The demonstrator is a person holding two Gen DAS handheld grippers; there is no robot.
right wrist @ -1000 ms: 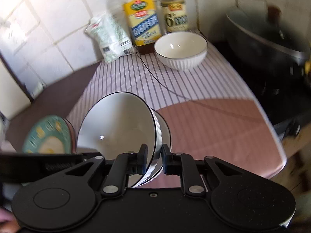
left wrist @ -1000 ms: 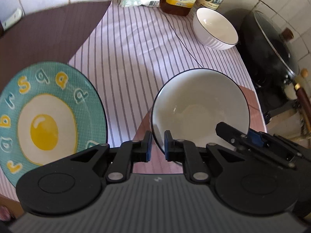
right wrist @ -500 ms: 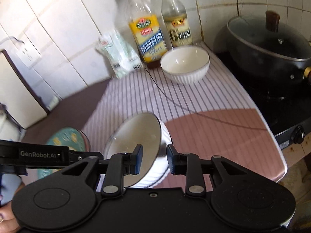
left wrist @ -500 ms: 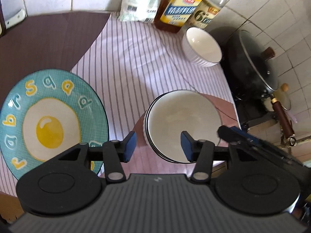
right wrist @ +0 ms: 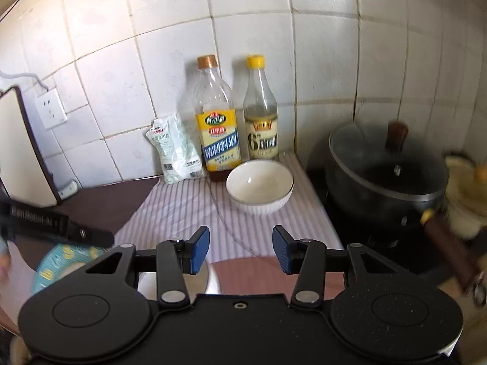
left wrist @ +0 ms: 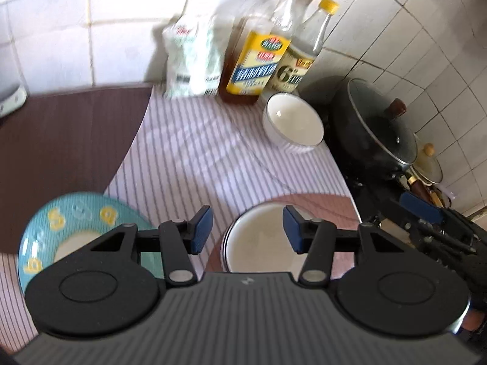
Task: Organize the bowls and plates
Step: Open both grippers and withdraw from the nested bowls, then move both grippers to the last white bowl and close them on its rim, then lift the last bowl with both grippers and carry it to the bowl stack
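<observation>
Both tools, left tool (left wrist: 246, 228) and right tool (right wrist: 240, 249), gape empty; pinch that glazed, breakable lone bowl (right wrist: 259, 185) firmly by its rim.

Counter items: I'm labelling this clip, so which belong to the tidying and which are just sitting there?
Job:
stacked bowls
single bowl
egg plate

Bystanders:
oil bottle
vinegar bottle
white packet
lidded wok
striped cloth

Left tool (left wrist: 246, 228) gapes above seemingly stacked bowls (left wrist: 258, 243).
</observation>
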